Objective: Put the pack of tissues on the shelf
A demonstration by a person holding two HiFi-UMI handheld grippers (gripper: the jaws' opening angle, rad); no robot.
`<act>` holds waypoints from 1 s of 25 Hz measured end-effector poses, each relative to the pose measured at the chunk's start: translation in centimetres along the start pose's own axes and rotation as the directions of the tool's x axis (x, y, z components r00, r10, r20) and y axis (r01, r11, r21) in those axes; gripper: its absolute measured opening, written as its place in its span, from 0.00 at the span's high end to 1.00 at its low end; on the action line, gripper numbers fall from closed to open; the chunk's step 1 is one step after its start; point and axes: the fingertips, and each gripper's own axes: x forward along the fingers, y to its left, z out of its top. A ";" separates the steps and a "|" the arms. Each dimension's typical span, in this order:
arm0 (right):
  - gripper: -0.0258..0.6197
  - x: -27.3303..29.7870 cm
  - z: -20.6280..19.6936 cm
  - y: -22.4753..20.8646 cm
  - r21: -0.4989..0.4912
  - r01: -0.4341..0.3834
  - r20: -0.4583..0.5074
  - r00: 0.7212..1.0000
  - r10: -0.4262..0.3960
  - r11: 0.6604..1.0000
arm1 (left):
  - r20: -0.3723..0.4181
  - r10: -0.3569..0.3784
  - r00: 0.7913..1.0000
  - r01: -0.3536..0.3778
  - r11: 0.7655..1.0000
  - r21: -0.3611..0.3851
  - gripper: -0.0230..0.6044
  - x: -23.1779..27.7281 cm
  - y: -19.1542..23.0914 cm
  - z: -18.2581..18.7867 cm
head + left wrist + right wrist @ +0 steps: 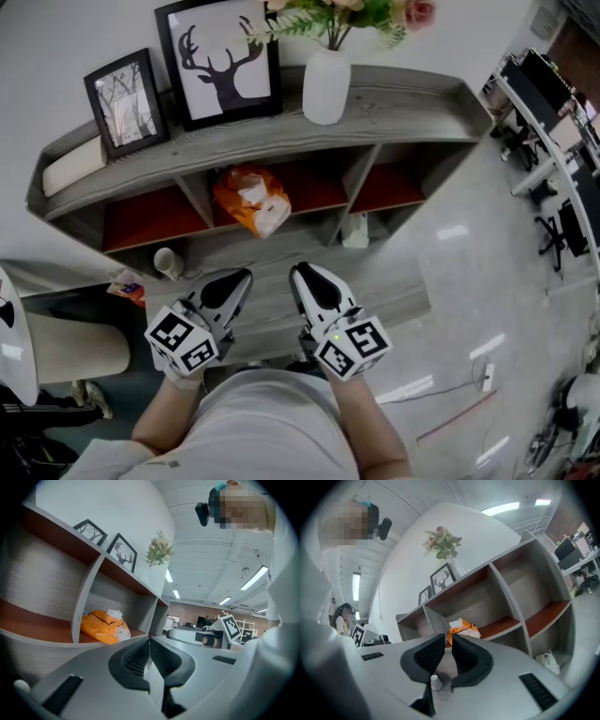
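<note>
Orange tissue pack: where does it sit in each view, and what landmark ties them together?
Head view: orange tissue pack upper centre, in the middle compartment of the shelf.
Left gripper view: pack left of centre, low.
Right gripper view: pack at centre.
Shared landmark: the deer picture on the shelf top.

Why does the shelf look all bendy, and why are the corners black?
Head view: the shelf bows a little, as a wide lens makes it, and the floor has white glare from lights. Left gripper view: dark rounded corners, and the shelf curves strongly. Right gripper view: the same dark rim and curving, plus a bright ceiling light.
</note>
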 end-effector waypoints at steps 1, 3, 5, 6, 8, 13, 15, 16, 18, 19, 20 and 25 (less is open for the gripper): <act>0.87 0.0 -0.1 -0.1 0.000 0.003 -0.002 1.000 -0.003 1.000 | 0.000 0.000 1.000 0.000 1.000 -0.001 0.94 0.0 0.0 0.0; 0.87 0.0 -0.3 -0.2 -0.001 0.005 -0.005 1.000 -0.005 1.000 | -0.001 0.001 1.000 -0.001 1.000 -0.002 0.94 0.0 0.1 -0.1; 0.87 0.1 -0.5 -0.1 -0.007 0.003 -0.014 1.000 -0.003 1.000 | -0.002 0.003 1.000 -0.003 1.000 -0.005 0.94 0.0 0.1 -0.1; 0.87 0.1 -0.6 0.0 -0.011 0.000 -0.020 1.000 0.000 1.000 | -0.002 0.003 1.000 -0.003 1.000 -0.005 0.94 0.0 0.1 -0.1; 0.87 0.2 -0.7 0.2 -0.019 -0.005 -0.030 1.000 0.005 1.000 | -0.003 0.003 1.000 -0.003 1.000 -0.006 0.94 0.0 0.1 -0.2; 0.87 0.4 -0.8 0.3 -0.029 -0.008 -0.037 0.999 0.007 1.000 | -0.003 0.005 1.000 -0.005 1.000 -0.006 0.94 0.1 0.2 -0.2; 0.87 0.4 -0.9 0.2 -0.029 -0.006 -0.040 0.999 0.005 1.000 | -0.003 0.006 1.000 -0.006 1.000 -0.006 0.94 0.1 0.2 -0.2; 0.87 0.4 -1.0 0.2 -0.027 -0.006 -0.041 0.999 0.005 1.000 | -0.002 0.007 1.000 -0.007 1.000 -0.006 0.94 0.1 0.2 -0.2; 0.87 0.5 -1.1 0.2 -0.025 -0.004 -0.043 0.999 0.003 1.000 | -0.003 0.010 1.000 -0.010 1.000 -0.008 0.94 0.0 0.3 -0.2; 0.87 0.4 -1.1 0.1 -0.025 -0.003 -0.043 0.999 0.001 1.000 | -0.003 0.011 1.000 -0.011 1.000 -0.008 0.94 0.0 0.3 -0.3; 0.87 0.4 -1.1 0.1 -0.025 -0.001 -0.043 0.999 0.000 1.000 | -0.003 0.011 1.000 -0.011 1.000 -0.009 0.94 0.0 0.3 -0.3; 0.87 0.3 -1.1 -0.1 -0.023 0.006 -0.042 0.999 -0.007 1.000 | -0.004 0.013 1.000 -0.014 1.000 -0.008 0.94 -0.1 0.2 -0.4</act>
